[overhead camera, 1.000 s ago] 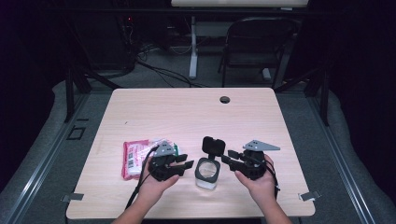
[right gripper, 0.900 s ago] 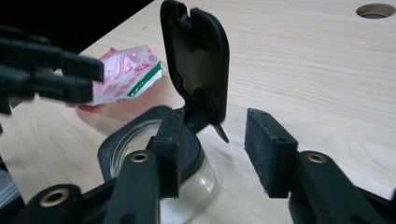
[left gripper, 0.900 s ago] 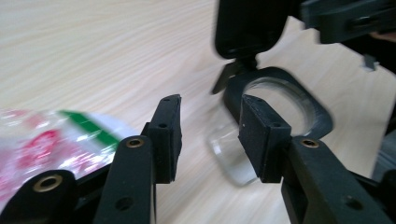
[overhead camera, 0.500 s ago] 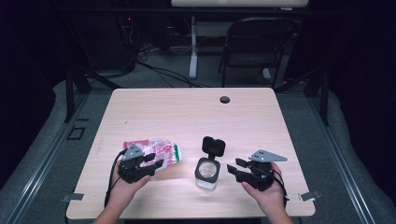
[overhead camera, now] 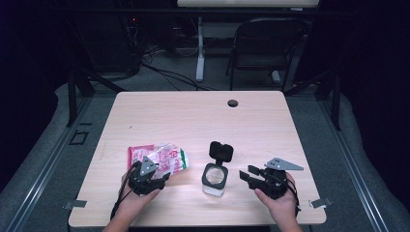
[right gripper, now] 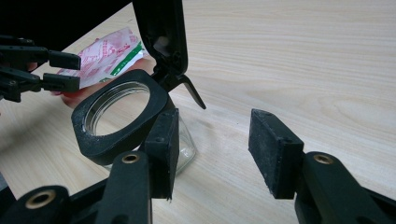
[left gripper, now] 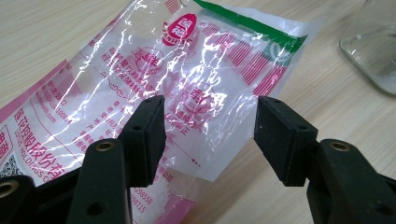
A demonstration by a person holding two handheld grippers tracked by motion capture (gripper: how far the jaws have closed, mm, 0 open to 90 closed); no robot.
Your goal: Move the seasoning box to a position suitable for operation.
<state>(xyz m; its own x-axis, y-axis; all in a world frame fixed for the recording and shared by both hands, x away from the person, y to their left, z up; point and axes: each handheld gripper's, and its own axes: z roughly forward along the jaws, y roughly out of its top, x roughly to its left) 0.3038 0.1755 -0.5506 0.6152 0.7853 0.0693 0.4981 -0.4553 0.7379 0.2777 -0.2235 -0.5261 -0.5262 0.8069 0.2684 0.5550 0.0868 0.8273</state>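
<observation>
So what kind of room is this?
Probably a lab or recording room, not a kitchen: a bare wooden table on a grey floor, dark curtains all round, cables and a folding chair behind.

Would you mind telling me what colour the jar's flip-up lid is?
Black; the lid stands open above the jar, clearest in the right gripper view.

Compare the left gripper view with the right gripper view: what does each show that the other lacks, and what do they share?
Left gripper view alone: the left gripper, open over the plastic bag, whose red print and white grains can be read. Right gripper view alone: the right gripper, open, beside the jar's black rim and raised lid. Shared: bag, glass jar, wooden table.
</observation>
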